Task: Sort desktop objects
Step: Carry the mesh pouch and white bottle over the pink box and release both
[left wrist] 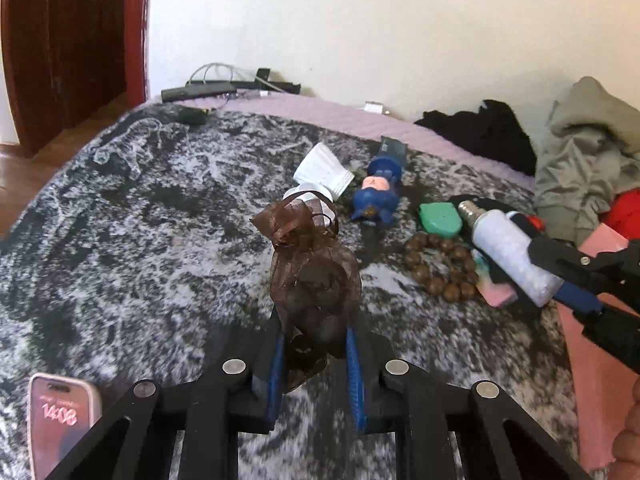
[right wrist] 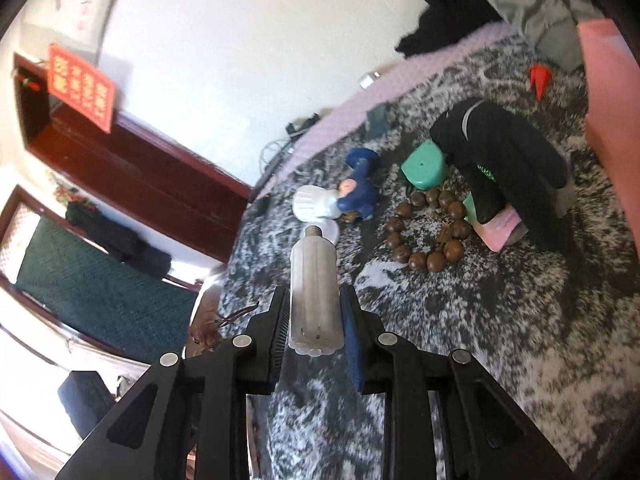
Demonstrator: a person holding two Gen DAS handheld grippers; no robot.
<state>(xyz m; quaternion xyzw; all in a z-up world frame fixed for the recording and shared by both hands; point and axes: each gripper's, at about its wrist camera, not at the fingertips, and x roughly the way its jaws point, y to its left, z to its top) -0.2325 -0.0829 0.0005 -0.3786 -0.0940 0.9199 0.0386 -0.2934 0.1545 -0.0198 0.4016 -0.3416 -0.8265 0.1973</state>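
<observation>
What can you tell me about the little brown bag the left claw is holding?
The brown bag is a small pouch of sheer, net-like fabric, dark brown and see-through, with something dark inside. Its neck is gathered shut by a thin ribbon tied in loops at the top. It stands roughly upright, lifted above the grey patterned blanket, its lower part pinched between the blue-padded fingers of the left claw. Nothing else touches it.

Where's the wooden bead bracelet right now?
The brown wooden bead bracelet lies on the grey mottled blanket, between the teal plastic case and the pink block, right of centre in both wrist views.
</observation>
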